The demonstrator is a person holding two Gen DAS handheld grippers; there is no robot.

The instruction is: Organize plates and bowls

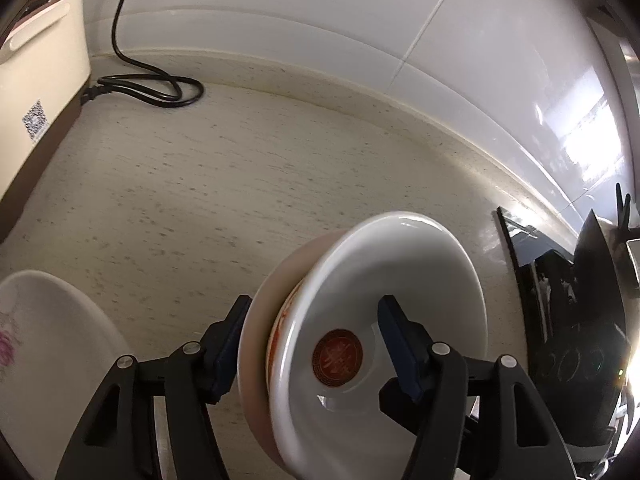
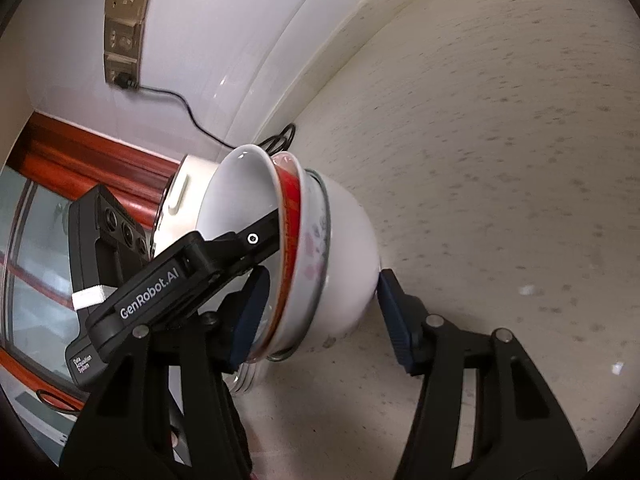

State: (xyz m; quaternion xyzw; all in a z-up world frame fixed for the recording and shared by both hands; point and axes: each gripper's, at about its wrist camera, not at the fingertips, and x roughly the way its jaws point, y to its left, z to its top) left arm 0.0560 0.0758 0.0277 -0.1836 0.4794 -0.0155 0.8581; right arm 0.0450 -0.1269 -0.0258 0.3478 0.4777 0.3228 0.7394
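Left claw [image 1: 316, 350]: its two blue pads straddle the near rim of a tilted white bowl with a red seal [image 1: 384, 320]; one pad sits outside to the left, the other inside the bowl. The left pad seems to press a second dish behind the rim, though blur makes contact hard to confirm; it reads as clenched on the stack.
Nested dishes, left view: a cream bowl with orange trim [image 1: 260, 344] lies directly behind the white one, both tipped on edge above the worktop [image 1: 200, 200].
Right claw [image 2: 320, 312]: spread wide around the same stack; its left pad is inside the innermost white bowl [image 2: 236, 216], its right pad at the base of the outermost pale bowl with pink flowers [image 2: 348, 248]. I cannot tell whether either pad is bearing on it.
Stack, right view: white bowl, a red-rimmed bowl [image 2: 290, 208], then the floral one, nested and lying sideways over the speckled worktop.
Other gripper: the left tool's black body [image 2: 168, 284] crosses in front, reaching into the white bowl.
Surroundings: a black cable [image 1: 152, 80] coiled near the wall tiles, a cream appliance [image 1: 40, 72] at far left, a wall socket [image 2: 126, 28], a black stove top [image 1: 568, 300] at right.
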